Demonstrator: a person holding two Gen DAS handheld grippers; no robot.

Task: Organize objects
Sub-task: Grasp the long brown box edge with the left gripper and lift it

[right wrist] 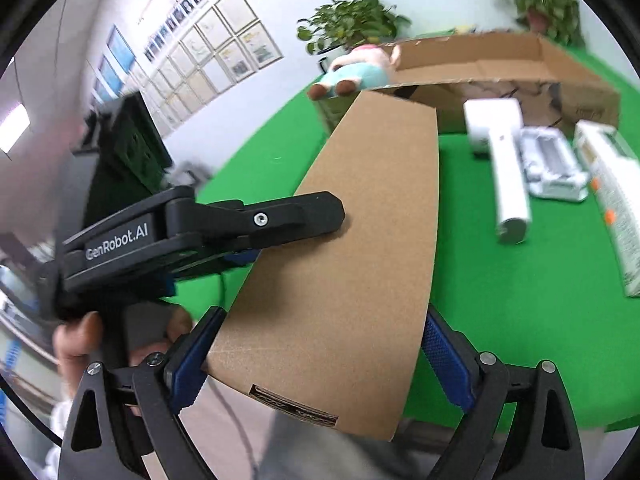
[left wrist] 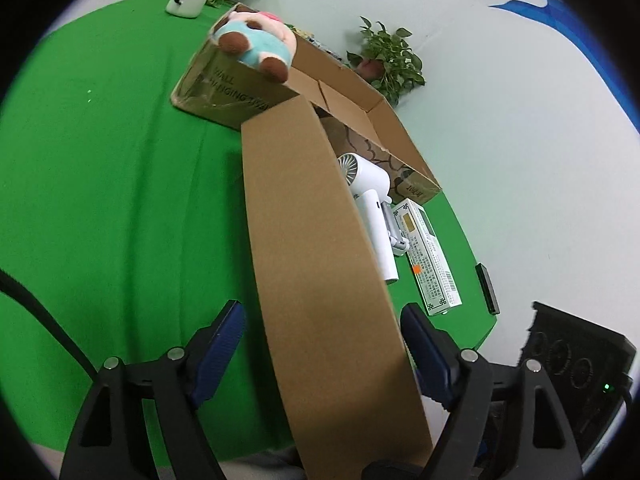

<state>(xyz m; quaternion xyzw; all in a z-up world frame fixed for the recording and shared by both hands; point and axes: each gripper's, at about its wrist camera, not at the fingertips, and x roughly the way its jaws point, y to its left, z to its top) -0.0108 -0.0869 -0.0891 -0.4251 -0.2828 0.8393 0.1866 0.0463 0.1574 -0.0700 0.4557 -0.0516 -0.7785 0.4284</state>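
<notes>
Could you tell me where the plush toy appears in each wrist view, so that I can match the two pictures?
Left wrist view: the plush toy sits upper centre, on the far-left corner of the open cardboard box.
Right wrist view: the plush toy sits upper centre, at the left end of the open cardboard box.
Shared landmark: the white hair dryer on the green cloth beside the box.

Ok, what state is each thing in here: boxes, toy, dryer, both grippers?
long brown box: closed, between both grippers' fingers.
left gripper: open, a gap shows beside the box.
right gripper: shut on the long brown box.
carton: open on top.
plush toy: perched on the carton's corner.
hair dryer: lying on the green cloth.
white packet: closed, lying flat.
power strip: green light on.
</notes>
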